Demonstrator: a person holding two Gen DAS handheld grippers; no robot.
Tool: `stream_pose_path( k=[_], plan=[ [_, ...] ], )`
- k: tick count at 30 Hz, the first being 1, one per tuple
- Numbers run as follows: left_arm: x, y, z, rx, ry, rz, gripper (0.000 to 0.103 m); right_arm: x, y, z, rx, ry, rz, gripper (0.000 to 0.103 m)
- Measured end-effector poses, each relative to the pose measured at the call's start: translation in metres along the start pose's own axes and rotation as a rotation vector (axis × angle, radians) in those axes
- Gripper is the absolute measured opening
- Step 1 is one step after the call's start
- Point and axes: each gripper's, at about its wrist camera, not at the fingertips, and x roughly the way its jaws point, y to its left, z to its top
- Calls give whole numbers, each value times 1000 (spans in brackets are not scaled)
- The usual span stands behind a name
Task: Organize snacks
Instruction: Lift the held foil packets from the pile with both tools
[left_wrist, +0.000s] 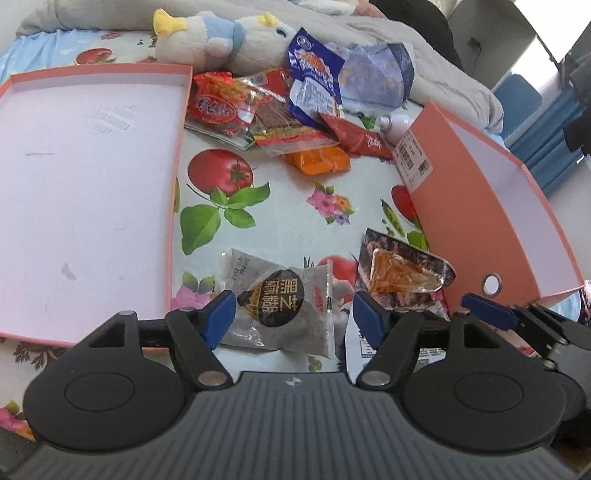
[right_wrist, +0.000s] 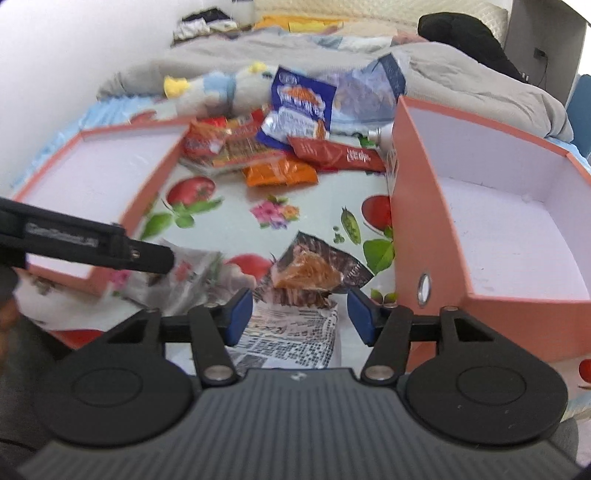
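A grey sesame snack packet (left_wrist: 280, 306) lies on the fruit-print cloth between the open fingers of my left gripper (left_wrist: 293, 314). A dark packet with orange food (left_wrist: 402, 273) lies to its right. In the right wrist view that dark packet (right_wrist: 310, 273) lies between the open fingers of my right gripper (right_wrist: 300, 314), untouched by the pads. The grey packet (right_wrist: 192, 280) shows blurred at left under the left gripper's arm (right_wrist: 85, 240). A pile of snack packets (left_wrist: 288, 110) lies at the back.
A shallow pink tray (left_wrist: 173, 192) with a white floor lies at left. A deeper pink box (left_wrist: 461, 192) stands at right, also in the right wrist view (right_wrist: 417, 206). A plush toy (left_wrist: 221, 37), a white bottle (left_wrist: 395, 123) and a grey blanket lie behind the pile.
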Motion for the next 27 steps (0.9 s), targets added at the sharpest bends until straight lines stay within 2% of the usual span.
stream_pose_path(
  k=[2, 6, 8, 17, 24, 27],
  plan=[
    [4, 1, -1, 2, 4, -26, 76, 10, 1, -2, -13, 14, -8, 59],
    [8, 3, 1, -21, -9, -32, 76, 24, 1, -8, -19, 47, -29, 60],
    [12, 3, 2, -22, -4, -43, 76, 31, -2, -11, -9, 61, -15, 60],
    [32, -8, 1, 60, 27, 27, 75, 43, -9, -17, 2, 47, 54, 59],
    [37, -19, -5, 143, 21, 85, 74, 40, -3, -16, -50, 51, 56, 43],
    [39, -22, -6, 170, 16, 115, 65, 37, -7, -14, -34, 61, 64, 40]
  ],
)
